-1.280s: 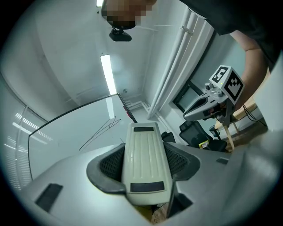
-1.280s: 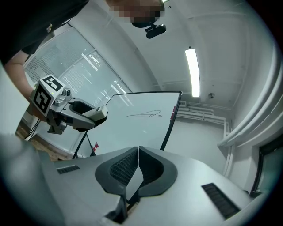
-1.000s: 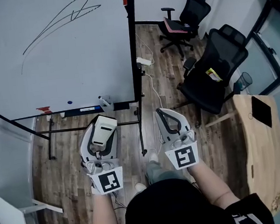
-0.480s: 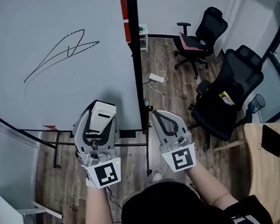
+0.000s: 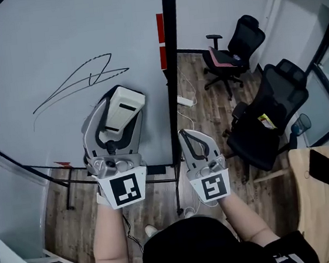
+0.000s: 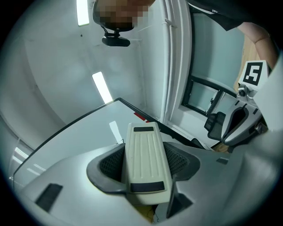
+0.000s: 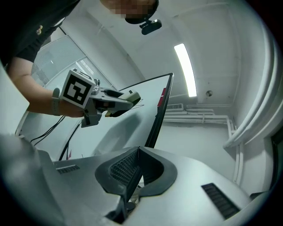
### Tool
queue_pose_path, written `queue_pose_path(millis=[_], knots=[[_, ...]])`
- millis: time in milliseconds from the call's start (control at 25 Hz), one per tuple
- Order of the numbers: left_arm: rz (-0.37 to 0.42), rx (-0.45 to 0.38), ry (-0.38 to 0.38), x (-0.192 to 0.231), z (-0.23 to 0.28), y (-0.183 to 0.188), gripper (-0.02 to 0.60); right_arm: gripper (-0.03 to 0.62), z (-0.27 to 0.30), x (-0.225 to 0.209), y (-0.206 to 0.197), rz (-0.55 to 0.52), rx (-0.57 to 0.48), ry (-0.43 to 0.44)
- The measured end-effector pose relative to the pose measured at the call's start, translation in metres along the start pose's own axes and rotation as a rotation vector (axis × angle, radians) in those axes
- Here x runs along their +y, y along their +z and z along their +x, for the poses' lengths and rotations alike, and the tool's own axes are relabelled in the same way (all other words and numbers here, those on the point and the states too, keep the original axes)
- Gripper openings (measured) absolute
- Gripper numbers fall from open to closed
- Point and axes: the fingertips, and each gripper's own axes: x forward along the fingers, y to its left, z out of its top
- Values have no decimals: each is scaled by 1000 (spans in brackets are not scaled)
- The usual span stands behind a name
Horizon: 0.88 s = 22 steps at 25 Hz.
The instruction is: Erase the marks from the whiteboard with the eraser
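The whiteboard (image 5: 30, 43) fills the upper left of the head view, with a thin black scribble (image 5: 82, 81) across its middle. My left gripper (image 5: 119, 112) is shut on a cream eraser (image 5: 123, 106), held up just right of and below the scribble; whether the eraser touches the board cannot be told. In the left gripper view the eraser (image 6: 143, 159) sits gripped between the jaws, over the whiteboard (image 6: 75, 141). My right gripper (image 5: 193, 141) is shut and empty, lower, beside the board's right edge. The right gripper view shows its closed jaws (image 7: 136, 154) and the eraser (image 7: 128, 97) near the board.
The board's black frame post (image 5: 172, 62) runs down between the two grippers. Two black office chairs (image 5: 272, 115) (image 5: 232, 43) stand on the wood floor at right. A wooden table (image 5: 315, 211) with a dark tablet is at lower right. A power strip (image 5: 184, 101) lies on the floor.
My left gripper has lifted the eraser up the board toward the scribble. The view has shifted closer to the board. The right gripper stayed low.
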Motion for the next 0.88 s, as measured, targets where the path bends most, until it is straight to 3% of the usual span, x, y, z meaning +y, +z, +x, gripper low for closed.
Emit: queue_pose_path(millis=[160,320,560,880], knots=[[22,-48,-37,15,18,1,267,29,1,5,6,5,3,-62],[-9,-103,-69,16,27,-5,267,29,-1,7,5,-18,38,-107],[5,-99,-146,3,43,-20,267,29,-3,9,3,-40,61,-163],[7,-139,-165,11,47,-17,267,29,-1,8,6,-48,63,-214]])
